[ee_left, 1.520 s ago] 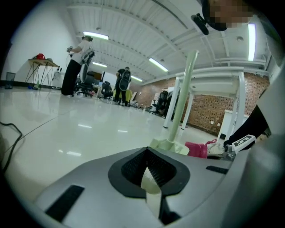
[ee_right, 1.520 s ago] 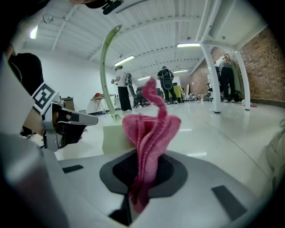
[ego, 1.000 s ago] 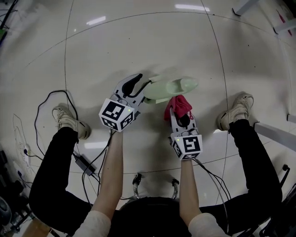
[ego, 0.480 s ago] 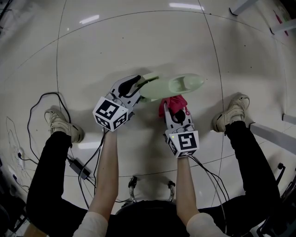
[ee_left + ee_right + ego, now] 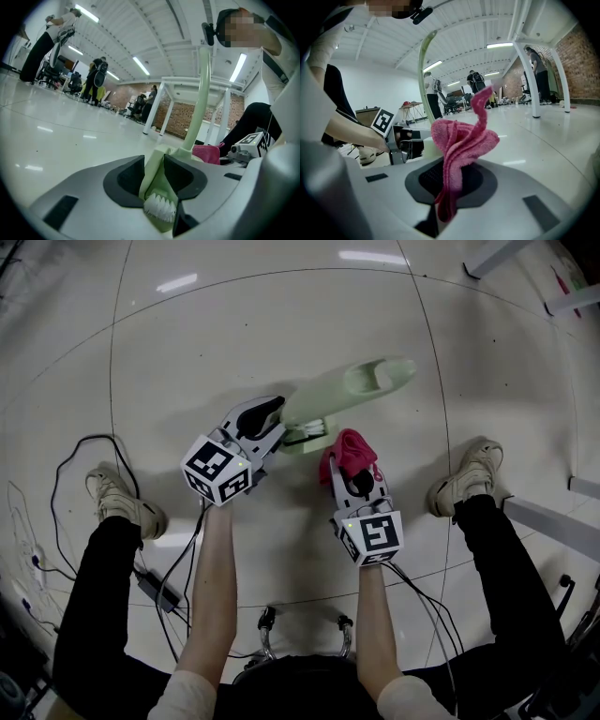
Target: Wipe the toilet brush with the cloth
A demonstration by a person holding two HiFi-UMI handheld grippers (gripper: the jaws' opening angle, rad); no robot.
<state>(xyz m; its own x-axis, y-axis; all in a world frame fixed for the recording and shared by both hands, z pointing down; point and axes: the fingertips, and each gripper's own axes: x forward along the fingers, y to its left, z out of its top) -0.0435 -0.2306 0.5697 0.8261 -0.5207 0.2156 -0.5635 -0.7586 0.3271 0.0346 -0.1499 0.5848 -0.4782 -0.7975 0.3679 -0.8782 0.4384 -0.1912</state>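
The toilet brush [image 5: 352, 390], pale green, is the thing to steer by: in the head view it slants away from the person, its handle end the far end and its head end the near one. The left gripper [image 5: 279, 424] is at that head end. Its jaws have just been closing, and the left gripper view shows the dark pads pressed against both sides of the green head, with the white bristles [image 5: 159, 208] showing at the near edge between them and the handle curving up and away. The right gripper [image 5: 349, 468] sits just beside the brush on the person's side, to the right of the head end. Its jaws are clamped on the pink cloth [image 5: 352, 448], which bunches up out of them in loose folds towards the brush. Whether the cloth touches the brush I cannot tell. Each gripper's marker cube lies on the side away from the brush, towards the person's forearms. The person's two shoes [image 5: 122, 502] are well apart from the brush on the pale floor [image 5: 281, 324], one on each side.
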